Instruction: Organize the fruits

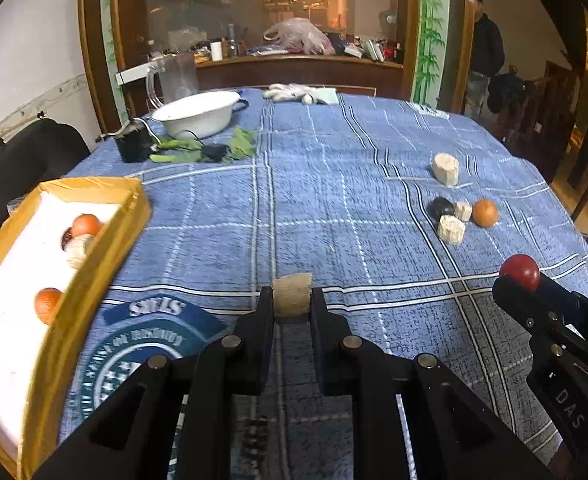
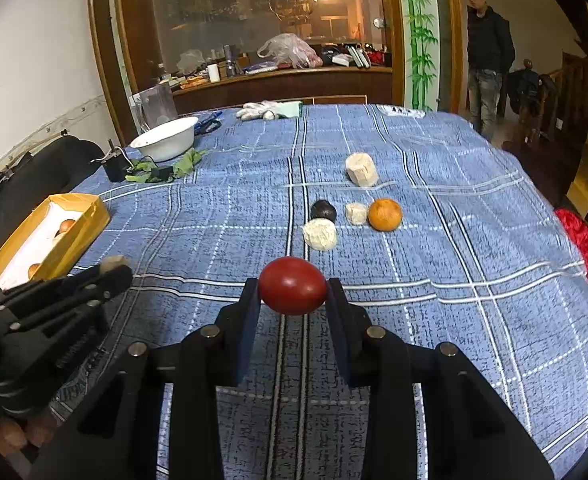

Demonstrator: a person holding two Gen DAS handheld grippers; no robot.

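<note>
A pale, fibrous chunk [image 1: 292, 294] is sitting clamped between the jaws of the left gripper [image 1: 292, 300], which is hanging above the blue checked tablecloth [image 1: 334, 184]. A smooth red fruit [image 2: 293, 285] is being squeezed between the jaws of the right gripper [image 2: 293, 294], also held off the cloth. In the left wrist view the right gripper is showing at the right edge with the red fruit at its tip.

Beyond the red fruit, a small cluster is lying on the cloth: a round pale piece [image 2: 320, 233], a dark fruit [image 2: 323, 210] just behind it, a smaller pale piece [image 2: 356, 213] and an orange [image 2: 385, 214] touching or nearly touching that small piece. A larger pale chunk [image 2: 361, 169] is lying apart, farther back.

To the left, a yellow-rimmed box [image 1: 94, 264] with a white lining is holding two orange fruits, a pale piece and a dark fruit. Farther back a white bowl [image 1: 198, 114] is standing beside green leaves [image 1: 238, 146]. A person [image 2: 488, 64] is standing in the background.
</note>
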